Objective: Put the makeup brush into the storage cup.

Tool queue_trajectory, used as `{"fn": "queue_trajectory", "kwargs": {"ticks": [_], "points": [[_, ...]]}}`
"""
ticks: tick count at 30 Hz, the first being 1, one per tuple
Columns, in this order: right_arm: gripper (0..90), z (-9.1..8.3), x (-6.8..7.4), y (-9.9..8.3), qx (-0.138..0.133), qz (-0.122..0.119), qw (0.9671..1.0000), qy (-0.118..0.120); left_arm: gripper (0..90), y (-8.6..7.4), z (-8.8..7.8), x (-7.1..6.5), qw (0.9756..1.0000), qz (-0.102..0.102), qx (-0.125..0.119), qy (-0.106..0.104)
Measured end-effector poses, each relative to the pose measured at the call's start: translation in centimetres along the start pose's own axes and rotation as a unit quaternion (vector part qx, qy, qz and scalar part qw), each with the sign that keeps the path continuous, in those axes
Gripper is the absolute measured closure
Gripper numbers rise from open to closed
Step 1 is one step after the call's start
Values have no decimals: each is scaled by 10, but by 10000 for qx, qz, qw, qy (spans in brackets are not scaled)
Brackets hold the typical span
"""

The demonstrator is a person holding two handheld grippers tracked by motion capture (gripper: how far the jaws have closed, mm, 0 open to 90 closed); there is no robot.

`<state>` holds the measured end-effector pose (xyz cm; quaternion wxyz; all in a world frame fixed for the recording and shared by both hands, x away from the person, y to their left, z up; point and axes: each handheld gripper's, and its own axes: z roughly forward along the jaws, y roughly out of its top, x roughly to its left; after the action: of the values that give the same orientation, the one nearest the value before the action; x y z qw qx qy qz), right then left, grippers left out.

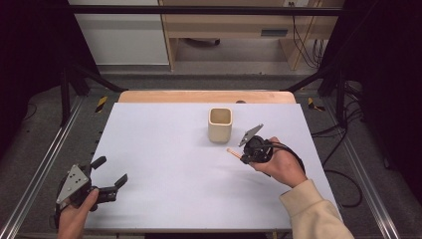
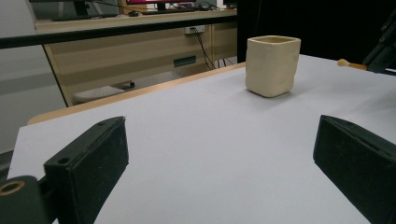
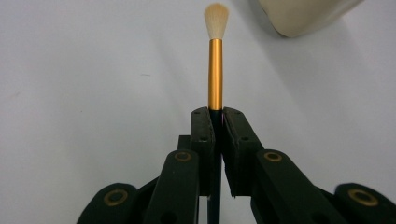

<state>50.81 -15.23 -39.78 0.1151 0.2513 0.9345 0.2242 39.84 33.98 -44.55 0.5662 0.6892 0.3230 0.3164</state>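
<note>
- Right gripper (image 1: 242,156): jaws clamped on the dark handle of a small brush (image 3: 215,60). The brush points straight out from between the pads, its gold ferrule and pale bristle tuft clear of the gripper.
- In the high view, the brush tip (image 1: 230,150) projects to the left of the right gripper, right of centre over the table (image 1: 164,149); whether it touches the surface cannot be told.
- Cup (image 1: 219,124): cream, square-mouthed, upright on the far middle of the table. It stands just beyond the brush tip, near but apart from it.
- Left gripper (image 1: 110,175): at the near left corner of the table, held in the person's left hand (image 1: 74,216). Its jaws stand wide apart with nothing between them.
- From the left gripper view, the cup (image 2: 272,65) lies well ahead, and the brush tip (image 2: 344,62) shows to its right.
</note>
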Motion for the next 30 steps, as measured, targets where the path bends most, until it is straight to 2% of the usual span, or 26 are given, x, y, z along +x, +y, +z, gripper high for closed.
{"fn": "queue_trajectory", "kwargs": {"ticks": [7, 10, 11, 13, 15, 20, 23, 26, 27, 28, 30], "points": [[836, -2, 2, -6, 33, -86, 9999, -91, 25, 0, -1, -1, 10000, 27, 6, 11], [836, -4, 1, -6, -66, -86, 9999, -123, 25, -1, -1, 0, 10000, 4, 11, 35], [836, -7, 0, -7, -198, -37, 9997, -169, 25, -1, -1, 0, 10000, -6, 12, 41], [835, -9, 0, -7, -241, -38, 9995, -200, 25, -1, -1, 0, 10000, -23, 5, 45], [835, -12, -1, -8, -426, 53, 9986, -293, 25, -1, 0, 0, 10000, -2, 27, 39], [836, -19, -1, -8, -921, 282, 9944, -430, 25, -1, 0, 0, 10000, -1, 28, 50], [835, -20, 0, -6, -1025, 257, 9934, -440, 25, -1, 1, 0, 10000, -10, 26, 51], [835, -23, 2, -4, -1329, 304, 9897, -433, 25, -1, 1, 0, 10000, 15, 34, 45], [835, -23, 2, -4, -1329, 304, 9897, -433, 25, -1, 1, 0, 10000, 16, 29, 45], [835, -23, 2, -5, -1503, 341, 9870, -464, 25, -1, 0, 0, 10000, 8, 12, 47], [835, -23, 1, -5, -1570, 369, 9857, -479, 25, -1, 0, 0, 10000, -7, -7, 47]]}}
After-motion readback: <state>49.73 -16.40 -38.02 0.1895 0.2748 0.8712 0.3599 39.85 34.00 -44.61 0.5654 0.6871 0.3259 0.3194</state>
